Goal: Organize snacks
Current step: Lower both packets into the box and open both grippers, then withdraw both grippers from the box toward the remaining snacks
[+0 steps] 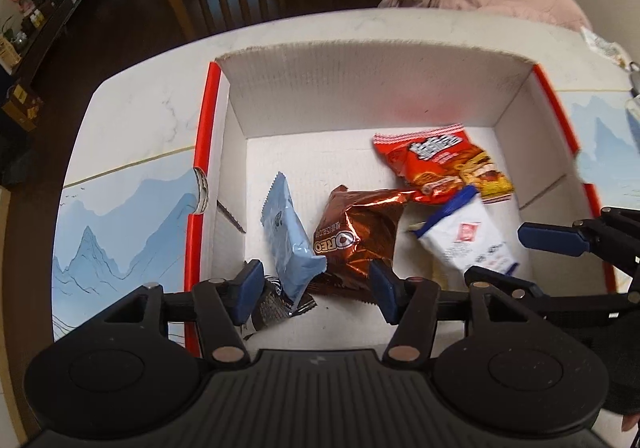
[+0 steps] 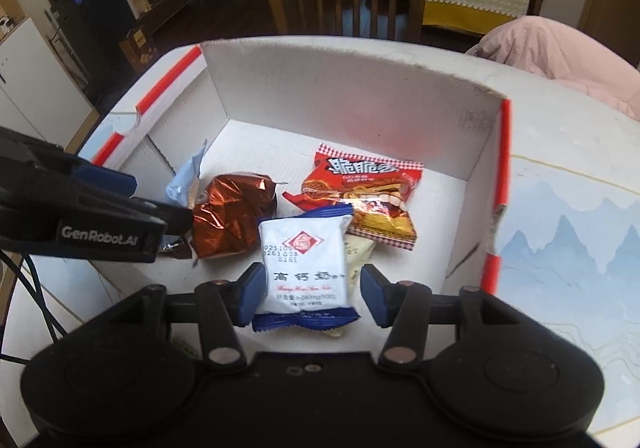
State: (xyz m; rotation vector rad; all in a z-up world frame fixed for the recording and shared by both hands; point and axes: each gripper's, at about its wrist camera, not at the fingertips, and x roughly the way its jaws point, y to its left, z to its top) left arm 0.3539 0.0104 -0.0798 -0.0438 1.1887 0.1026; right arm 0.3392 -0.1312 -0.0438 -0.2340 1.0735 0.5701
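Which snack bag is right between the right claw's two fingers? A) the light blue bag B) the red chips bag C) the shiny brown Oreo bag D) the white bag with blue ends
D: in the right wrist view, the white bag with blue ends lies between the right claw fingers.

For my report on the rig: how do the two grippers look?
Both the left gripper and the right gripper are black plastic with blue finger pads and round metal pivots. The left one carries white "GenRobot.AI" lettering, with dark cables beneath it.
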